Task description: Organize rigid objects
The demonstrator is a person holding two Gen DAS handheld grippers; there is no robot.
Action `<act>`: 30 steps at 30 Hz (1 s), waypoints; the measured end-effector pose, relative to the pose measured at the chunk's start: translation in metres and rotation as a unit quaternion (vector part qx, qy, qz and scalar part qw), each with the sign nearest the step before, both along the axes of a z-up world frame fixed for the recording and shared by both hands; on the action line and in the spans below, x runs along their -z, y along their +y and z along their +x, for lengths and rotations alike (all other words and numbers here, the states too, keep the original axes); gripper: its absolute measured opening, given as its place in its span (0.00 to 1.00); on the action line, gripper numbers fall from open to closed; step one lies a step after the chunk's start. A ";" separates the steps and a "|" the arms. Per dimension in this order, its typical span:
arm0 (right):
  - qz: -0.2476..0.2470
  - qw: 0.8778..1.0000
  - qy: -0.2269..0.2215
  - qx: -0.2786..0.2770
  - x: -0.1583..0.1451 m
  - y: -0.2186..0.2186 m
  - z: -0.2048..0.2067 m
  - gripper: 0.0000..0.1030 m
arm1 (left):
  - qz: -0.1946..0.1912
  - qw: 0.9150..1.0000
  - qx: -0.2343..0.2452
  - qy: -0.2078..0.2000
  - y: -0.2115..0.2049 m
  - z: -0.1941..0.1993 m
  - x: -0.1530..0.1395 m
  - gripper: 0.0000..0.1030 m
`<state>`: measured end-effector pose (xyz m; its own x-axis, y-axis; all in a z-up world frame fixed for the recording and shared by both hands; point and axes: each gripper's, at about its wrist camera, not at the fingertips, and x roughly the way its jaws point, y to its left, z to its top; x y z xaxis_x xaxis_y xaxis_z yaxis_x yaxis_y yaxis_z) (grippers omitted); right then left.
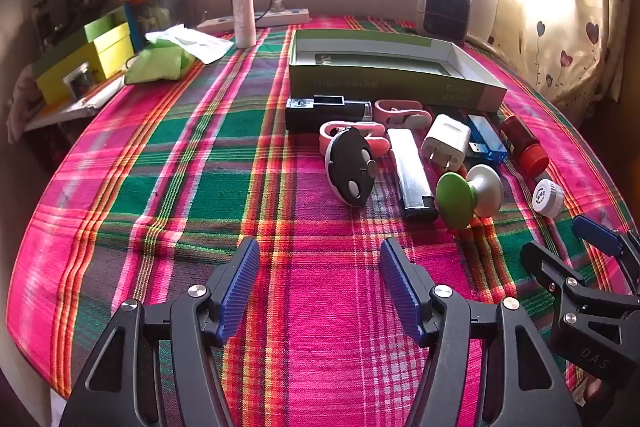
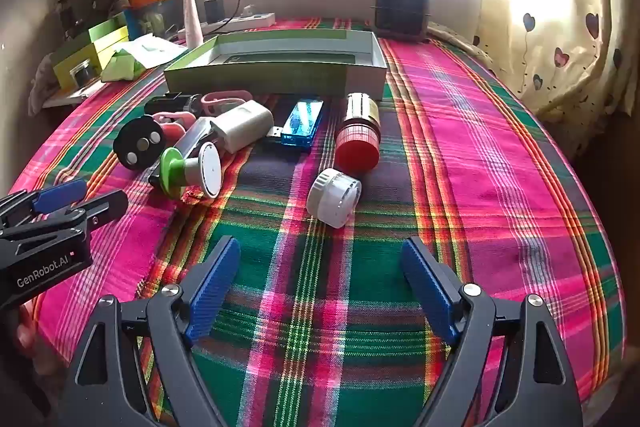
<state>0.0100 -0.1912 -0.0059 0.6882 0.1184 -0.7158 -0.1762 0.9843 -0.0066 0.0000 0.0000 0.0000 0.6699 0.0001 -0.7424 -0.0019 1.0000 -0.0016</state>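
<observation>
A cluster of small objects lies on the plaid cloth in front of an open green box point(image 1: 394, 83) point(image 2: 276, 73). Among them are a black oval remote point(image 1: 351, 167) point(image 2: 139, 143), a lighter point(image 1: 412, 173), a white charger point(image 1: 446, 142) point(image 2: 242, 125), a blue USB stick point(image 1: 486, 139) point(image 2: 302, 123), a red-capped bottle point(image 1: 524, 143) point(image 2: 357, 137), a green-and-white knob point(image 1: 468, 193) point(image 2: 192, 171), a white cap point(image 1: 547, 197) point(image 2: 334, 197), pink clips point(image 1: 400, 113) and a black device point(image 1: 328, 111). My left gripper point(image 1: 320, 287) stands open over bare cloth, nearer than the remote. My right gripper point(image 2: 320, 287) is open, just short of the white cap, holding nothing.
A small heater point(image 1: 442, 11) point(image 2: 400, 9) stands behind the box. At the back left are a white tube point(image 1: 244, 7), a power strip point(image 1: 256, 19), green bags point(image 1: 160, 61) and yellow-green boxes point(image 1: 86, 61). A curtain point(image 2: 560, 39) hangs at the right.
</observation>
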 end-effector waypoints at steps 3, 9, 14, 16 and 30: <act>0.000 1.000 -0.001 0.000 0.000 0.000 0.000 0.80 | 0.000 1.000 0.002 0.000 0.000 0.000 0.000 0.60; 0.001 1.000 -0.001 0.001 0.000 0.000 0.000 0.80 | -0.001 1.000 0.002 -0.001 -0.001 -0.001 -0.001 0.60; 0.001 1.000 -0.002 0.002 -0.001 0.001 -0.001 0.80 | -0.001 1.000 0.002 -0.003 0.001 0.002 0.001 0.60; 0.001 1.000 -0.003 0.002 0.000 0.000 -0.001 0.80 | -0.001 1.000 0.002 -0.003 0.001 0.001 0.001 0.60; 0.003 1.000 -0.003 0.002 0.000 0.000 -0.001 0.80 | 0.001 1.000 0.004 -0.003 0.000 -0.001 -0.001 0.60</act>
